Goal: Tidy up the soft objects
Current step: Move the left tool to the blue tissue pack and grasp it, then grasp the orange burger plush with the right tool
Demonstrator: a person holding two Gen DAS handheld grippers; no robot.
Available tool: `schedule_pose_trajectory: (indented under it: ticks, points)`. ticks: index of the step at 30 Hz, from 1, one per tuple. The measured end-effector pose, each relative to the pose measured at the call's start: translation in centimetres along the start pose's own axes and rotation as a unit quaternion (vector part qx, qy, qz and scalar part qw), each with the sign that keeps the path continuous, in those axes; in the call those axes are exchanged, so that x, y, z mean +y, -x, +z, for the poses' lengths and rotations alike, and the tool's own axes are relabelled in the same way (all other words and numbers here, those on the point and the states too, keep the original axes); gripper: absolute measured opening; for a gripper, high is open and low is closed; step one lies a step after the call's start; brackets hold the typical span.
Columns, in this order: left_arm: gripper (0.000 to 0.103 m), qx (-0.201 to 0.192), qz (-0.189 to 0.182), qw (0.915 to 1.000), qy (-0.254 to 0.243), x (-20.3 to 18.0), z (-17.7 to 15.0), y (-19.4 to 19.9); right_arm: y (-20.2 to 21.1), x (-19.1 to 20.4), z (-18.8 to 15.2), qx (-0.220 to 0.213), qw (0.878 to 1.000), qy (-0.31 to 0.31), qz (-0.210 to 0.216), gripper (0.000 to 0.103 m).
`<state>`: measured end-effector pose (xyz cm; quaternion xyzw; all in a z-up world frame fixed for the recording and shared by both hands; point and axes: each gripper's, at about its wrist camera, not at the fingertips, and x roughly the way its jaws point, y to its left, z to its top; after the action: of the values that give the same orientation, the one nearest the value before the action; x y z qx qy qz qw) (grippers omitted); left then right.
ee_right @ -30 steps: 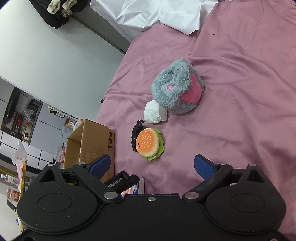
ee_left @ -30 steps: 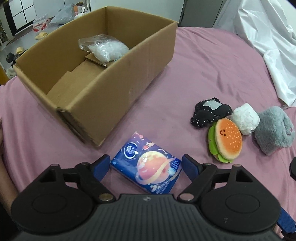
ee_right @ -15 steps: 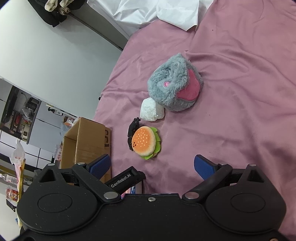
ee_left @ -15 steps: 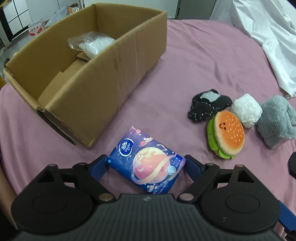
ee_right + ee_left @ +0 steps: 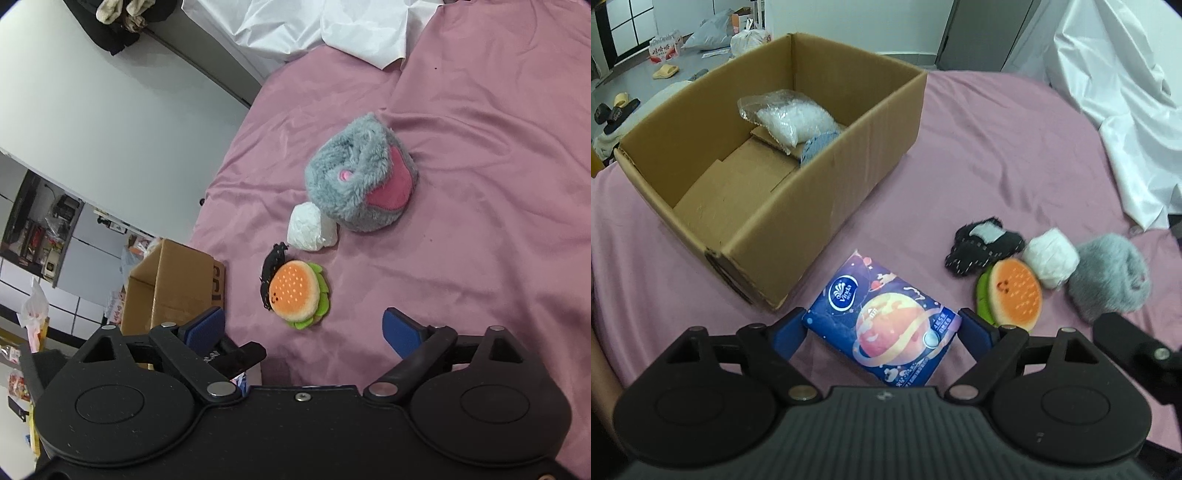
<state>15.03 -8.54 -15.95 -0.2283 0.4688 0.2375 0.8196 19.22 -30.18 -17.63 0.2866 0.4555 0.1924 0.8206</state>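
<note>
Tissue pack (image 5: 886, 325): on pink bedspread (image 5: 997, 147) beside cardboard box (image 5: 827, 192) corner, clamped, apparently, between left gripper (image 5: 884, 328) pads. Right gripper (image 5: 304, 330): jaws apart, hovering near burger plush (image 5: 295, 291).

Tissue pack (image 5: 882, 325) before box (image 5: 827, 184); plush toys (image 5: 1012, 291) right.

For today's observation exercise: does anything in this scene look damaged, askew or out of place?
The cardboard box is scuffed and torn at its near bottom corner. Its loose floor flaps overlap unevenly under the clear bag. Nothing has spilled.
</note>
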Motion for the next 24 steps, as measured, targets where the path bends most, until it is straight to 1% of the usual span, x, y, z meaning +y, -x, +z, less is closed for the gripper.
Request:
schedule_pose_trajectory:
  ticks: [6,10,16,24]
  points:
    - [0.086,-0.001,-0.007,0.9995,0.03,0.4,0.5,0.3,-1.0,-0.1,0.5,-0.004,1.0,-0.008,0.004,0.079]
    - [0.086,0.008,-0.009,0.9985,0.054,0.8,0.6,-0.2,-1.6,0.1,0.6,-0.004,1.0,-0.013,0.006,0.077]
    - [0.086,0.012,-0.016,0.9977,0.064,1.1,0.6,-0.6,-2.2,0.2,0.7,-0.001,1.0,-0.015,0.005,0.076]
    - [0.086,0.006,-0.018,0.9981,0.059,1.1,1.1,-0.7,-3.3,0.3,0.8,0.005,1.0,-0.017,0.0,0.072]
